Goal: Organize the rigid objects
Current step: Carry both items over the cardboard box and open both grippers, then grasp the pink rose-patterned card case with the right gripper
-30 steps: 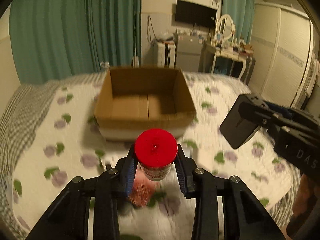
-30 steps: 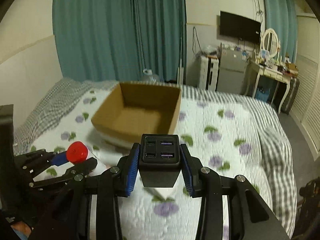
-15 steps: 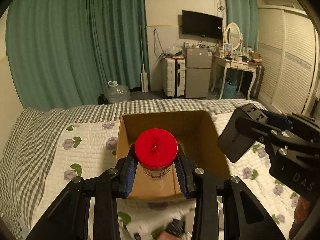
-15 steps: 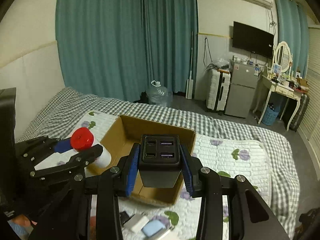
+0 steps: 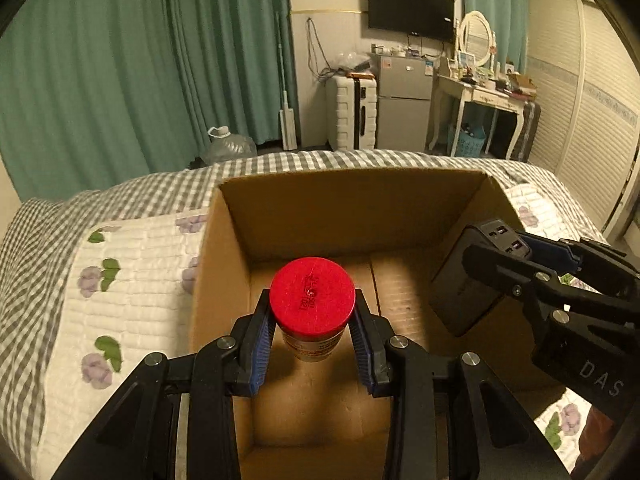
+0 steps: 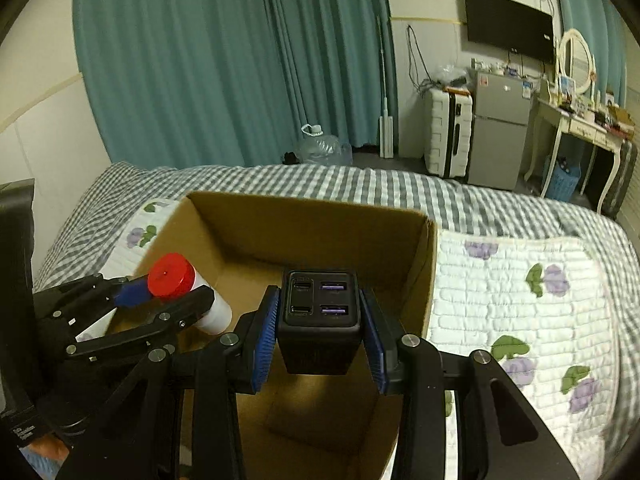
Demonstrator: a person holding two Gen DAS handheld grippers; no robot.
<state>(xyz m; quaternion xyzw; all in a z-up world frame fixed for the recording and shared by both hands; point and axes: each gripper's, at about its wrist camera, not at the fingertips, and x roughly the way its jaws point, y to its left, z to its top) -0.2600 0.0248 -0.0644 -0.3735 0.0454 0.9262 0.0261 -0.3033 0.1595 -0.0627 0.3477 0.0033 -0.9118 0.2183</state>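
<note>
Clamped on both sides: left gripper (image 5: 313, 334) pinching a red-capped white bottle (image 5: 312, 312) just under its lid, right gripper (image 6: 320, 338) squeezing a black multi-port USB charger (image 6: 319, 320) between blue pads (image 6: 264, 338). Both held above the open cardboard box (image 5: 348, 216), bottle toward its left half, charger toward its right wall. Resting on a floral quilt (image 6: 520, 312) over a grey checked bedspread (image 5: 36, 264). Bare box floor below.

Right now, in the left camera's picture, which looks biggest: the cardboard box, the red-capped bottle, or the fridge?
1. Cardboard box
2. Red-capped bottle, though it is close to the camera
3. Fridge, far off, so it only looks smallest
</note>
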